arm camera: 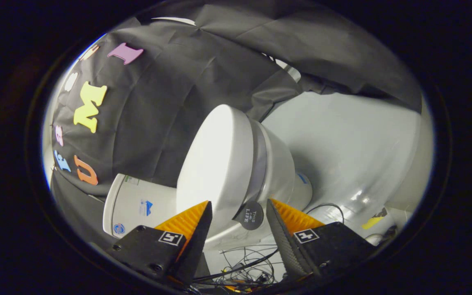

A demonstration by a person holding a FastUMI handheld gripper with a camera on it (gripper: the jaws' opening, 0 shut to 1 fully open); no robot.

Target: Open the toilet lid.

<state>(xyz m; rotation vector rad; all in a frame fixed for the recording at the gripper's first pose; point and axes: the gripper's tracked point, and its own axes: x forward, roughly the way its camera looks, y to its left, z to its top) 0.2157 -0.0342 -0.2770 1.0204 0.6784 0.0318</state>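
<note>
One lid [215, 164] is the whole job, and it lies shut on the toilet bowl [279, 172], just beyond the fingers. The camera is rolled, so the toilet appears tipped on its side: the lid's flat top faces left, its long axis runs from the near tank [137, 205] end up to the far front edge. A small round dark tab [249, 215] sticks out from the rim between the fingers, probably a lifting handle, which would explain why the gripper [238, 213] is lined up here. Its fingers are spread wide and grip nothing; the tab sits in the gap, closer to the right one, touching neither as far as I can tell. Loose cables [244, 266] lie on the pale floor [342, 143] below.
</note>
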